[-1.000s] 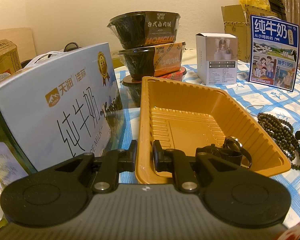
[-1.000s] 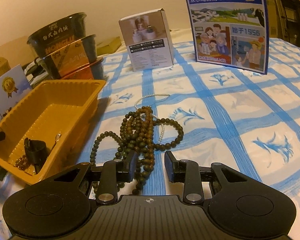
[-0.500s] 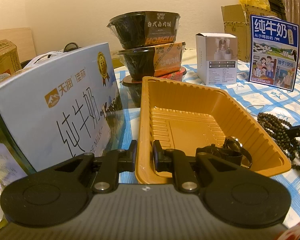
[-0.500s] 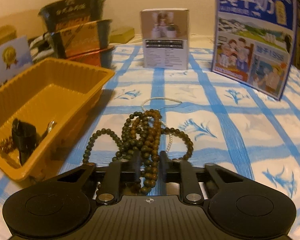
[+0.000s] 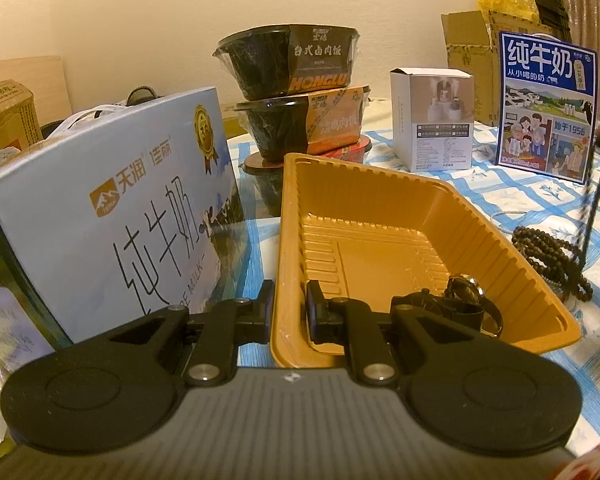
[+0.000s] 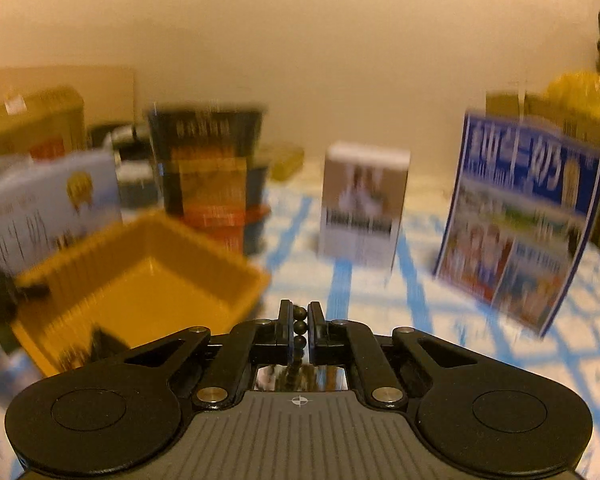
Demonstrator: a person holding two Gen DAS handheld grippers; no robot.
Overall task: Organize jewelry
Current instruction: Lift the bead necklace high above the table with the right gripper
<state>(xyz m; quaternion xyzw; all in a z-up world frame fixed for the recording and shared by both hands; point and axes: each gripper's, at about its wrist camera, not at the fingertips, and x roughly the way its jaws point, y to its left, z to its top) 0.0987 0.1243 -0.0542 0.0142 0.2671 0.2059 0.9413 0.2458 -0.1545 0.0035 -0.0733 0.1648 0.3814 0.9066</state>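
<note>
Right tool (image 6: 299,326) clamped on bead strand (image 6: 299,327), left tool (image 5: 287,307) on tray rim (image 5: 277,280).

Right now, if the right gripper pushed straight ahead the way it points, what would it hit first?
Probably the white box, standing roughly dead ahead of the right gripper, which is shut on a bead string. The yellow tray lies just left of that line. The picture is blurred, so depth is uncertain.
</note>
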